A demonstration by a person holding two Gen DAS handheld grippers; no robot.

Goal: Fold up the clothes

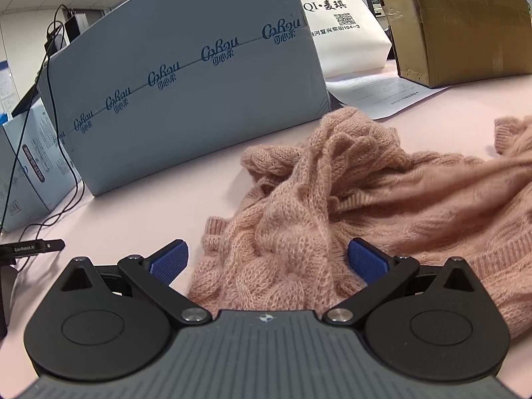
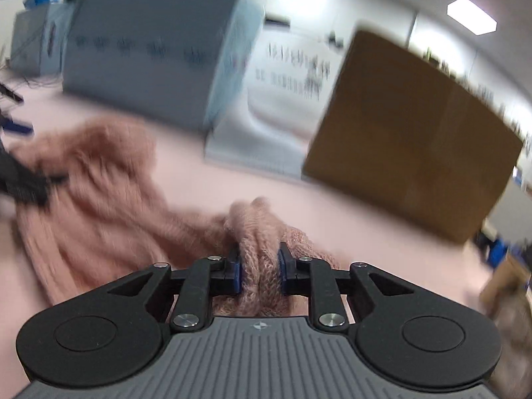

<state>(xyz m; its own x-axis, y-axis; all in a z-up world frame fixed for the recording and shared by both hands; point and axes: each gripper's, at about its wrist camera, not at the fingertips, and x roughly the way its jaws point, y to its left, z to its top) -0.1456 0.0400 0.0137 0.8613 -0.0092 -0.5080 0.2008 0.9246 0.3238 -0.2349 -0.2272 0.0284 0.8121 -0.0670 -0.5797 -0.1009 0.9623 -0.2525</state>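
A fuzzy pink knitted sweater (image 1: 332,206) lies crumpled on the pale pink table (image 1: 139,206). In the left wrist view my left gripper (image 1: 267,259) stands open, its blue pads (image 1: 168,262) wide apart on either side of a bunched fold that they do not press. In the right wrist view my right gripper (image 2: 259,267) is shut on a thick bunch of the sweater (image 2: 261,249), which bulges up between the pads. The rest of the sweater (image 2: 99,193) trails off to the left, blurred by motion.
A large grey-blue carton (image 1: 193,93) stands close behind the sweater, with smaller boxes and black cables (image 1: 63,153) at the left. A white printed bag (image 1: 345,30), a paper sheet (image 1: 385,94) and a brown cardboard box (image 1: 465,23) stand at the back right.
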